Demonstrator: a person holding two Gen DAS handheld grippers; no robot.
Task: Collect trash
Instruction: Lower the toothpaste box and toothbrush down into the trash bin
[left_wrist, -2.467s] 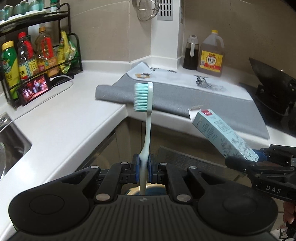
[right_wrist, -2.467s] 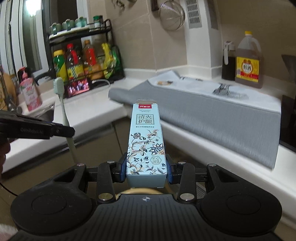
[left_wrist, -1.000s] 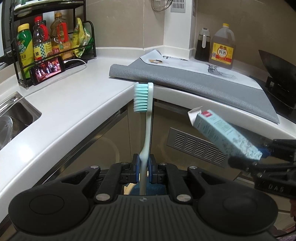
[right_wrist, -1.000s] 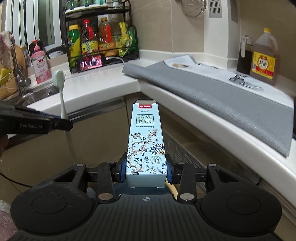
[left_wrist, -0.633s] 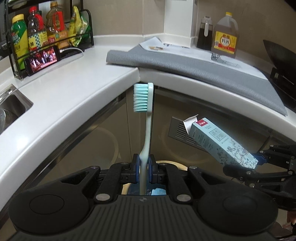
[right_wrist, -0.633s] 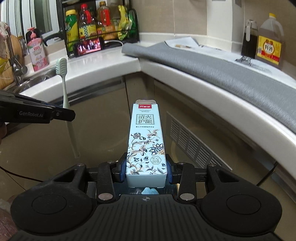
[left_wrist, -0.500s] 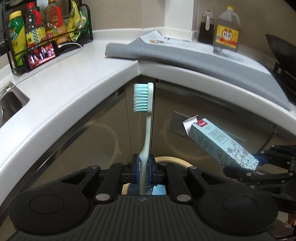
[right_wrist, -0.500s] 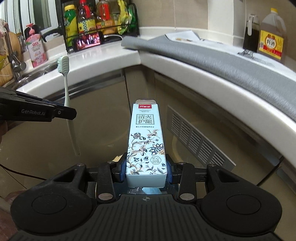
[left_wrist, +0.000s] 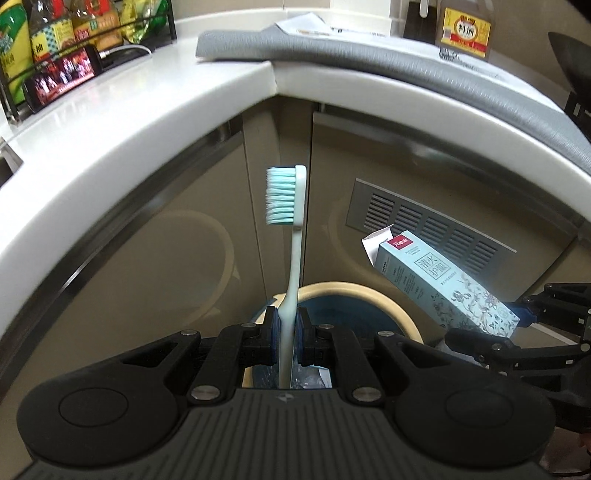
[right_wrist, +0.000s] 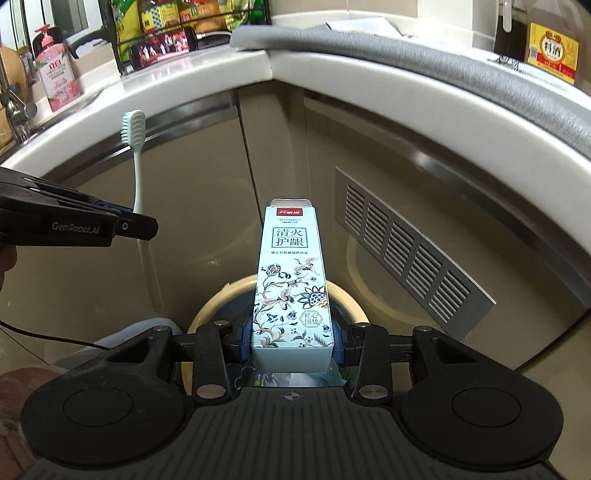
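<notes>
Two tools loaded: left tool (left_wrist: 286, 334) clamps toothbrush (left_wrist: 291, 236); right tool (right_wrist: 291, 345) box (right_wrist: 291, 280).

A: Toothbrush (left_wrist: 291, 236) — pale mint handle, teal-and-white bristles. Left gripper (left_wrist: 287, 334) black with blue pads.

B: Noted. Toothpaste box (right_wrist: 291, 284): pale blue, dark floral and bird print, red band at the top, black Chinese characters. Right gripper (right_wrist: 291, 341) black, blue pads too.

A: Bin (left_wrist: 399, 314) below — cream rim, dark blue inside.

B: Surface (left_wrist: 122, 122) glossy white. Mat (right_wrist: 461, 70) on it plain grey.

A: Cabinet fronts (right_wrist: 199, 206) beige-brown; vent grille (right_wrist: 410, 236) silver-grey.

B: Bottle (right_wrist: 55, 74) at far left pink, flowered label. Oil jug (right_wrist: 554, 48) amber, yellow-and-red label.
</notes>
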